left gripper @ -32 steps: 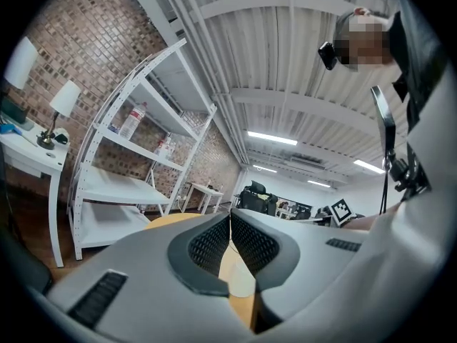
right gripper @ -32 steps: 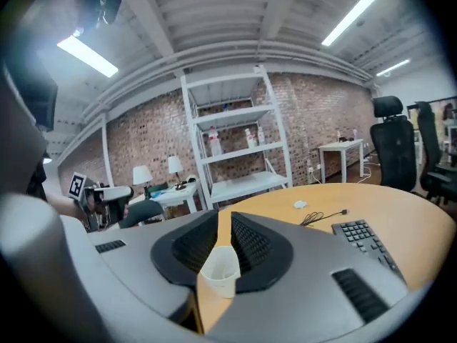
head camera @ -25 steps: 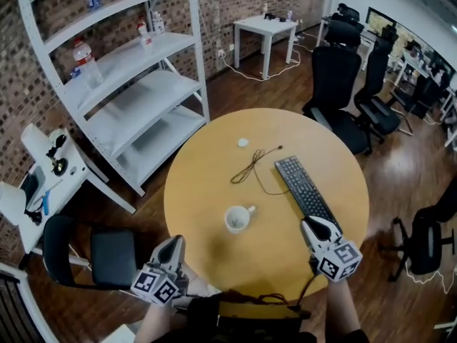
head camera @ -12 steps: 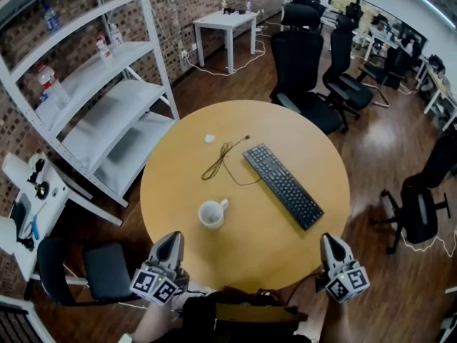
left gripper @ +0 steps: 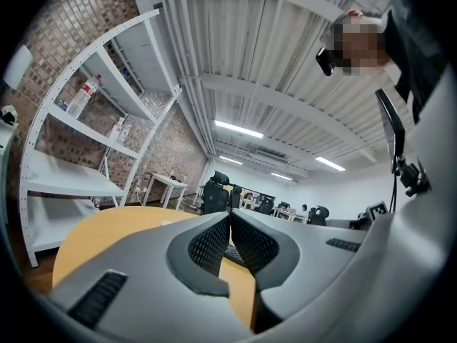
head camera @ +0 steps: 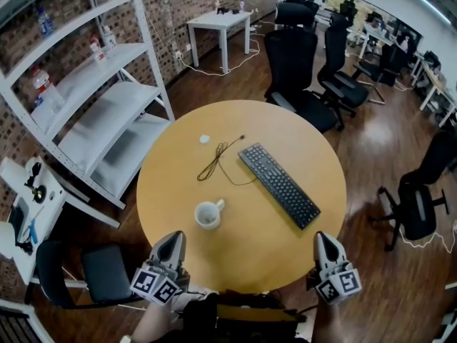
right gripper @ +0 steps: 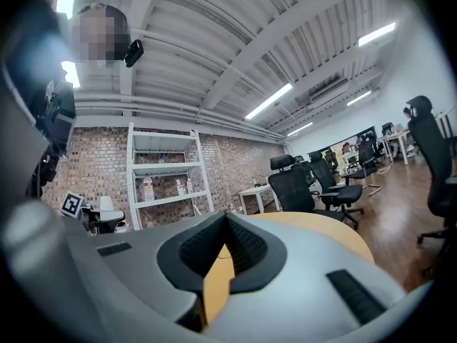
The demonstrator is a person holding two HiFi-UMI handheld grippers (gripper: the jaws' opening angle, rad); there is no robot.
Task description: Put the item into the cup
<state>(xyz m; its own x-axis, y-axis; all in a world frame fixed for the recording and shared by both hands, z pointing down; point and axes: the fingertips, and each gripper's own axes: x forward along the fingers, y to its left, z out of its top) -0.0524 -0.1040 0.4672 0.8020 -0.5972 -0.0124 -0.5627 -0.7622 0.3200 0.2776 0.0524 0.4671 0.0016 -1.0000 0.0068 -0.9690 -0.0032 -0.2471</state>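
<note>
White mug (head camera: 208, 214) stands mouth-up near the front edge of the surface (head camera: 300, 138), ready to receive; left hand-held gripper (head camera: 171, 240) and right hand-held gripper (head camera: 323, 243) hang clenched, empty.

Left tool (left gripper: 230, 214) (jaws together, empty) points across the yellow table (left gripper: 107, 229).

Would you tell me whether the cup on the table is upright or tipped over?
Upright: the cup shows its round open mouth facing up.

One cup (head camera: 208, 215), one keyboard (head camera: 279, 185), one cable (head camera: 216, 161) and one small white item (head camera: 205, 138) on one table (head camera: 285, 131)
</note>
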